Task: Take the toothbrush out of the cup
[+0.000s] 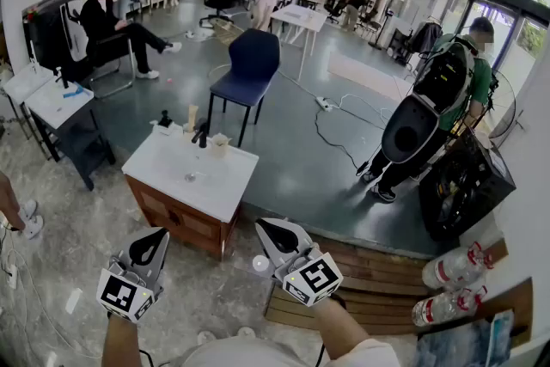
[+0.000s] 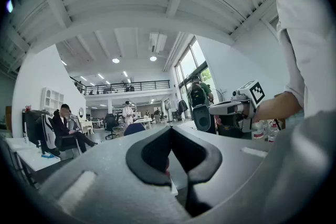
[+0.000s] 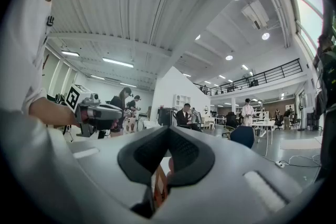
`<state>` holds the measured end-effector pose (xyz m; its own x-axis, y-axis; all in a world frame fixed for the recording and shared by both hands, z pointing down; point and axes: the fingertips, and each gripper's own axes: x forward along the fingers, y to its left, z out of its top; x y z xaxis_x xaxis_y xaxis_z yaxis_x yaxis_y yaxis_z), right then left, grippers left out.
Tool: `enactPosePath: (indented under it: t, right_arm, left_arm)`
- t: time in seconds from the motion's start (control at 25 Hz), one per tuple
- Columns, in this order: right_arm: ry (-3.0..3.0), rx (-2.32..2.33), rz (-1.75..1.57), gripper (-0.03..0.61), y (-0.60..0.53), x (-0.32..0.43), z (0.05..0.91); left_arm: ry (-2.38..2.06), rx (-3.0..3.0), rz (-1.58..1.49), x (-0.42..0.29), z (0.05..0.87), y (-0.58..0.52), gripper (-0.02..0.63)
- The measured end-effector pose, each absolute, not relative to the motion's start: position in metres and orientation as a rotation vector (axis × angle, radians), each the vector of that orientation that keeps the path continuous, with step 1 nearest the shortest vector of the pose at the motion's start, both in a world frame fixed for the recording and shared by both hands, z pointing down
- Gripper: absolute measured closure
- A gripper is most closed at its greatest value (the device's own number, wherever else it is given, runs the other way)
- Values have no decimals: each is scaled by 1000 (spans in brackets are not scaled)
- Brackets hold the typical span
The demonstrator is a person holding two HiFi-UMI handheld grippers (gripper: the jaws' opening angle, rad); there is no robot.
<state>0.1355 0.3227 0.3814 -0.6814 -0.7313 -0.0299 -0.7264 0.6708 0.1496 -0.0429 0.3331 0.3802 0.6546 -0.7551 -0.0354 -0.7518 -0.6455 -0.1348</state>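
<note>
Left gripper (image 1: 157,247) and right gripper (image 1: 275,232) hover near a washstand, fingers closed on nothing.
Its smooth white surface (image 1: 163,161) tops a brown wooden cabinet. A small pale cup (image 1: 221,144) stands at the far edge beside a black tap (image 1: 202,134); the toothbrush is too small to see. Beyond is a blue chair (image 1: 251,64).

The worktop (image 1: 168,161) is smooth, glossy white, over a reddish-brown wood cabinet (image 1: 172,219). The grey floor (image 1: 284,142) is polished and shiny. The chair (image 1: 253,56) looks like matt blue cloth. The left tongs (image 1: 157,243) and the right tongs (image 1: 271,229) are matt grey plastic, black at the tips.
</note>
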Motion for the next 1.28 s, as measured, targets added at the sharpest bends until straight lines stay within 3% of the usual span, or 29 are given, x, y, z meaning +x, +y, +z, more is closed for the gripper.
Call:
enactPosePath:
  t: [1.28]
  right_arm:
    - [-2819,1300,-200,577,311,98,393]
  left_arm:
    - [1194,-2775,-32,-84,394,309,607]
